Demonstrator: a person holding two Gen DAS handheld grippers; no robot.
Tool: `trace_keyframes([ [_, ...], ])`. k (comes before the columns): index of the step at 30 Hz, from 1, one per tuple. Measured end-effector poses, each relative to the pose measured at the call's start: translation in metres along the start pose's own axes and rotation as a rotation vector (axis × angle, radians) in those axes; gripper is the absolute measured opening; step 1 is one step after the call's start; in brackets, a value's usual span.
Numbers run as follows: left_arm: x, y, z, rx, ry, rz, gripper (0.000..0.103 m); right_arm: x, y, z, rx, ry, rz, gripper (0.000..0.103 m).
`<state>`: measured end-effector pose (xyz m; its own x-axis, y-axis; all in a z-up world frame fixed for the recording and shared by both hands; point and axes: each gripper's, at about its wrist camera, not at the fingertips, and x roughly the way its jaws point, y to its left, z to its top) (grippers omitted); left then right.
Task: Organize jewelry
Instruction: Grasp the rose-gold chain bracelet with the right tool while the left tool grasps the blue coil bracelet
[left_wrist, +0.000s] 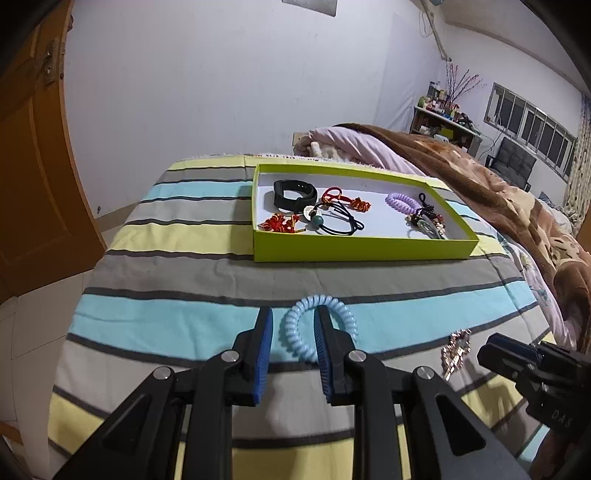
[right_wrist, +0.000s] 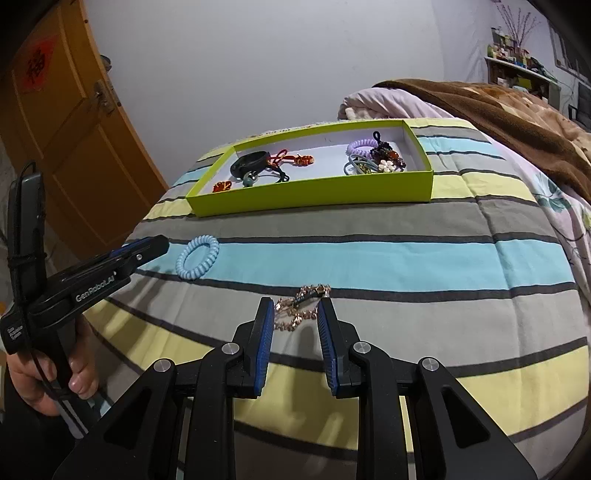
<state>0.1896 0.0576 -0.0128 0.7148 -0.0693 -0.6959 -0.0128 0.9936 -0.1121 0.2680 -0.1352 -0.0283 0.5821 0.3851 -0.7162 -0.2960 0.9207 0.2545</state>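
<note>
A green box (left_wrist: 362, 248) (right_wrist: 314, 194) with a white floor lies on the striped bedspread and holds several pieces: a black band (left_wrist: 295, 192), red knotted cords, a purple coil tie (left_wrist: 402, 201) and a cluster at its right end. A light blue coil hair tie (left_wrist: 295, 334) (right_wrist: 197, 256) lies on the bedspread; my open left gripper (left_wrist: 293, 314) straddles its left side, above or on it. A rose-gold chain bracelet (right_wrist: 301, 306) (left_wrist: 456, 350) lies between the open fingers of my right gripper (right_wrist: 295, 304).
A brown blanket (left_wrist: 480, 177) and pink quilt are heaped on the bed's right. A wooden door (left_wrist: 33, 166) stands at left. The bed edge drops to a tiled floor at left. A shelf with clutter (left_wrist: 443, 110) stands far right.
</note>
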Motion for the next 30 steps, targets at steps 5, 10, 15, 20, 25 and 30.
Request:
trace_keyframes([
  [5, 0.019, 0.0, 0.004, -0.005, 0.038, 0.008, 0.024, 0.011, 0.001, 0.005, 0.008, 0.02, -0.019, 0.025],
  [10, 0.028, 0.002, 0.003, -0.013, 0.063, 0.011, 0.024, 0.023, 0.001, 0.008, -0.052, 0.064, -0.04, 0.025],
  [15, 0.026, 0.005, 0.002, -0.032, 0.063, 0.002, 0.024, 0.023, -0.007, 0.015, -0.099, 0.061, -0.051, 0.022],
  [20, 0.028, 0.008, 0.001, -0.047, 0.079, -0.001, 0.024, 0.017, -0.01, 0.016, -0.084, 0.058, -0.052, 0.021],
  [25, 0.031, 0.006, 0.001, -0.043, 0.094, 0.009, 0.024, 0.021, -0.002, 0.011, -0.013, 0.073, -0.061, 0.021],
  [30, 0.032, 0.005, 0.001, -0.045, 0.099, 0.009, 0.024, 0.024, 0.001, 0.011, -0.041, 0.075, -0.067, 0.022],
])
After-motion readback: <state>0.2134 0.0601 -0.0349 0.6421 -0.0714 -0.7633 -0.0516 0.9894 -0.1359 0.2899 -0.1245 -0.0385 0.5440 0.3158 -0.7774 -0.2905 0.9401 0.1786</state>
